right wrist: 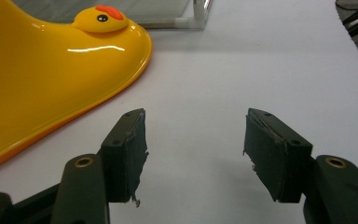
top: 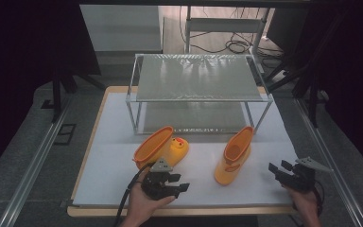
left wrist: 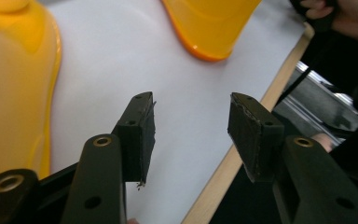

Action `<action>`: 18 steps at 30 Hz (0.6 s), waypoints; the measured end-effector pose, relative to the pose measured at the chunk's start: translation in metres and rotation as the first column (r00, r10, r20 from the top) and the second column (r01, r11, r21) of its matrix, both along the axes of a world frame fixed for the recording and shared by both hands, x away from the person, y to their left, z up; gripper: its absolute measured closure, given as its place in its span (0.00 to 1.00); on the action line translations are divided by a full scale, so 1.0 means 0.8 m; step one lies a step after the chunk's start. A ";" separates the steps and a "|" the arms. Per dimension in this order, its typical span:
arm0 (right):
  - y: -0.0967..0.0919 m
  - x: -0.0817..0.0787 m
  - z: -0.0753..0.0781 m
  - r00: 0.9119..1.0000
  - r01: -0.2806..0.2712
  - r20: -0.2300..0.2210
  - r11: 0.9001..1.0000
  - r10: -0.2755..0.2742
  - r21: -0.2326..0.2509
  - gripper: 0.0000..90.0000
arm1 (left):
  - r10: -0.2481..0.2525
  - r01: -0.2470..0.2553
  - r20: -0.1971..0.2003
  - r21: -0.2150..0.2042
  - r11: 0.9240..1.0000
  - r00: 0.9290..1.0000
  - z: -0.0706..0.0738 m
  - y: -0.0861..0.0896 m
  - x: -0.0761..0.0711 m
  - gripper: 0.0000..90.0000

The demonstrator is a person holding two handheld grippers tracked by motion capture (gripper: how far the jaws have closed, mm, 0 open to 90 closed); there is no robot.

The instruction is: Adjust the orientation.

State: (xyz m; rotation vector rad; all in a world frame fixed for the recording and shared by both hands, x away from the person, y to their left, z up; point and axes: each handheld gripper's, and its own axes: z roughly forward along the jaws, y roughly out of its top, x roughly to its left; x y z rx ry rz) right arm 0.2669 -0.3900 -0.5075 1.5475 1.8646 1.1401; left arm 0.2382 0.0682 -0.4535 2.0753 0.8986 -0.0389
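Observation:
Two yellow rubber boots with duck faces are on the white mat (top: 194, 189). The left boot (top: 163, 147) is just beyond my left gripper (top: 179, 183), its duck toe pointing right. The right boot (top: 235, 156) stands upright mid-table. In the left gripper view, my left gripper (left wrist: 191, 102) is open over bare mat, with the left boot (left wrist: 14, 84) beside its left jaw and the right boot (left wrist: 209, 23) ahead. My right gripper (top: 279, 166) is open near the mat's front right. In the right gripper view it (right wrist: 196, 116) holds nothing, and the right boot (right wrist: 51, 70) lies to its left.
A two-level metal shelf rack (top: 198, 78) stands at the back of the mat, and one of its legs (right wrist: 200, 9) appears in the right gripper view. The wooden table edge (left wrist: 242, 154) runs close under the left gripper. Dark curtains and cables surround the table.

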 end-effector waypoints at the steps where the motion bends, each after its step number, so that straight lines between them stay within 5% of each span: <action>1: 0.000 0.000 0.000 1.000 0.000 0.000 1.000 0.000 0.000 0.43 | 0.000 0.000 0.000 0.000 1.000 1.000 0.000 0.000 0.000 0.56; 9: 0.000 0.000 0.000 1.000 -0.002 -0.002 1.000 0.002 -0.004 0.42 | -0.081 0.080 -0.060 -0.021 0.997 0.995 0.033 -0.010 0.011 0.55; 18: 0.000 0.001 0.001 1.000 -0.004 0.003 1.000 0.004 -0.006 0.42 | -0.120 0.118 -0.050 -0.030 0.993 0.992 0.080 -0.024 0.011 0.56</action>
